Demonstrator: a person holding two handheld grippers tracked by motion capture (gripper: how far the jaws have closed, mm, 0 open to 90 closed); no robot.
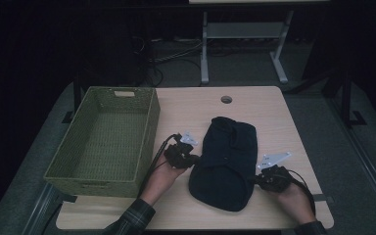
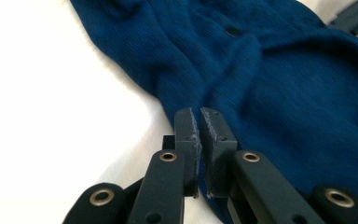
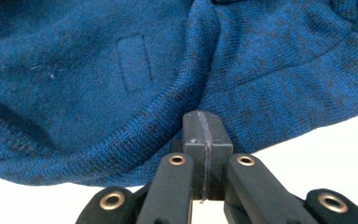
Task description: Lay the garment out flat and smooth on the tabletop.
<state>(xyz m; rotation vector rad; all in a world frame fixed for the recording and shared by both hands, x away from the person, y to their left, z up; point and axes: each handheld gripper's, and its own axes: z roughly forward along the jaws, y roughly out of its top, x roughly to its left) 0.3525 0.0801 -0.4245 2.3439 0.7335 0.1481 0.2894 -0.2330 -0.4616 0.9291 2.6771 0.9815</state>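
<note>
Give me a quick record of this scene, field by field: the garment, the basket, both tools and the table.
garment: dark blue knitted garment, folded, lying flat on the table
basket: green woven basket, empty, at the table's left side
left tool: at the garment's left edge, jaws nearly together, nothing seen between them
right tool: at the garment's right edge, jaws fully together
table: light wooden table with a round hole near the far edge

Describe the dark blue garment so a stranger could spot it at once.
On the pale wooden table, right of the green woven basket, a folded dark blue knitted cardigan lies between the two grippers. It is the one soft, dark thing there, with small buttons down its front.
</note>
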